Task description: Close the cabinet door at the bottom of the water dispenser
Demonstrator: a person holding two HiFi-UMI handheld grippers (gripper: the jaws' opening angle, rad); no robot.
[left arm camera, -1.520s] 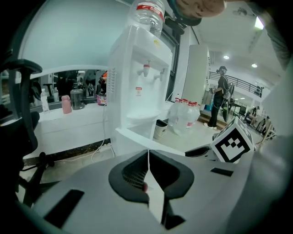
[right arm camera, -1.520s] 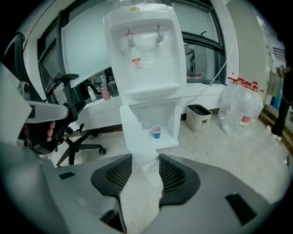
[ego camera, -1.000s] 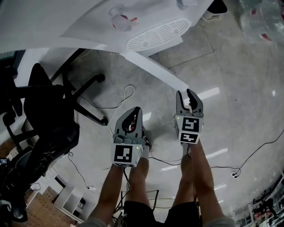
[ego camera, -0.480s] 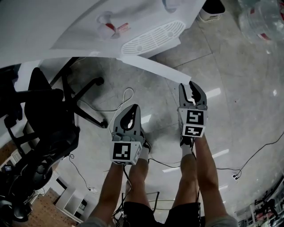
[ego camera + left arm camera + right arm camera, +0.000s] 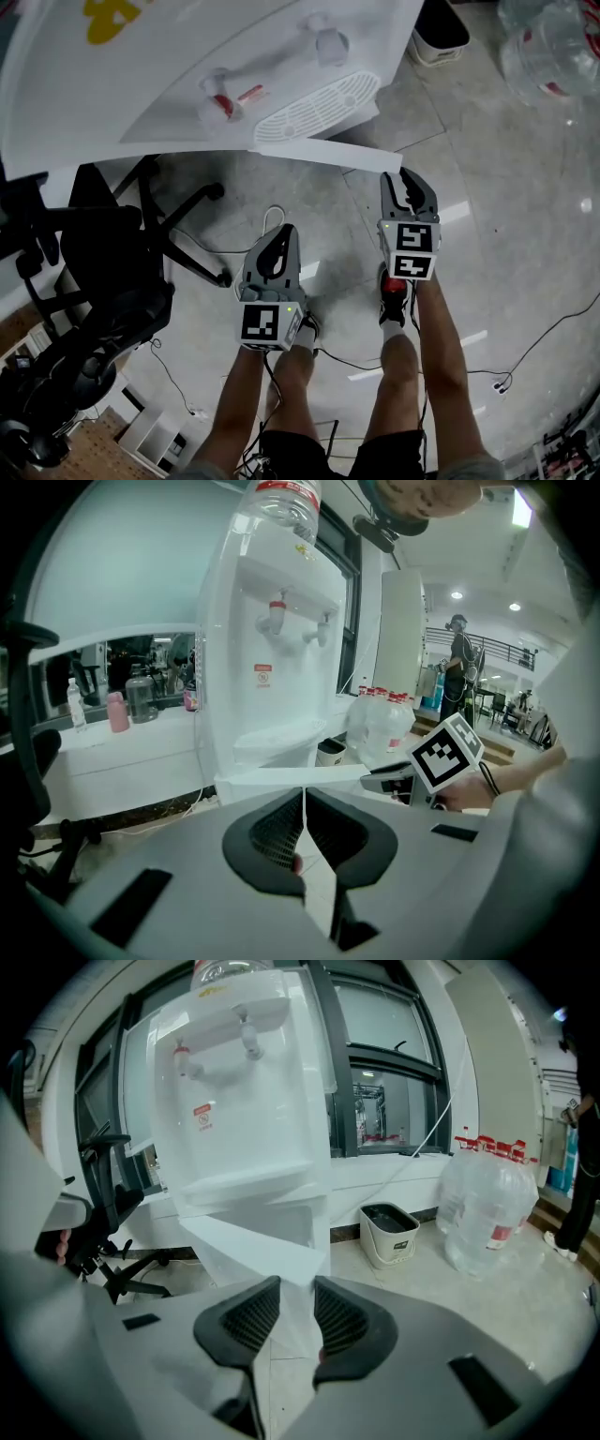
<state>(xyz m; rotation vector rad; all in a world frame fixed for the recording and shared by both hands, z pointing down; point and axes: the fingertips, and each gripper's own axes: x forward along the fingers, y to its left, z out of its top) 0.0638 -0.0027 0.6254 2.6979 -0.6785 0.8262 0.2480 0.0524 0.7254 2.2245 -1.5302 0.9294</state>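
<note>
Two grippers hang above a glossy grey floor [image 5: 506, 244], with a black office chair [image 5: 103, 272] at left. Only the left gripper view shows a pink bottle [image 5: 117, 712] on a ledge [image 5: 141, 752]. Below the white water dispenser [image 5: 187, 66], the cabinet door [image 5: 319, 153] stands ajar. Its free edge is at the right gripper [image 5: 409, 176], whose parted jaws have just been closing. The left gripper [image 5: 286, 231] has its jaws together, empty.

There is 1 water dispenser [image 5: 187, 84] with 2 taps [image 5: 217, 103], 1 bottle [image 5: 277, 508] on top and 1 cabinet door [image 5: 319, 153]. Around it stand 1 office chair [image 5: 103, 272], 1 bin [image 5: 441, 33] and a cluster of water jugs [image 5: 487, 1204] that overlap too much to count.
</note>
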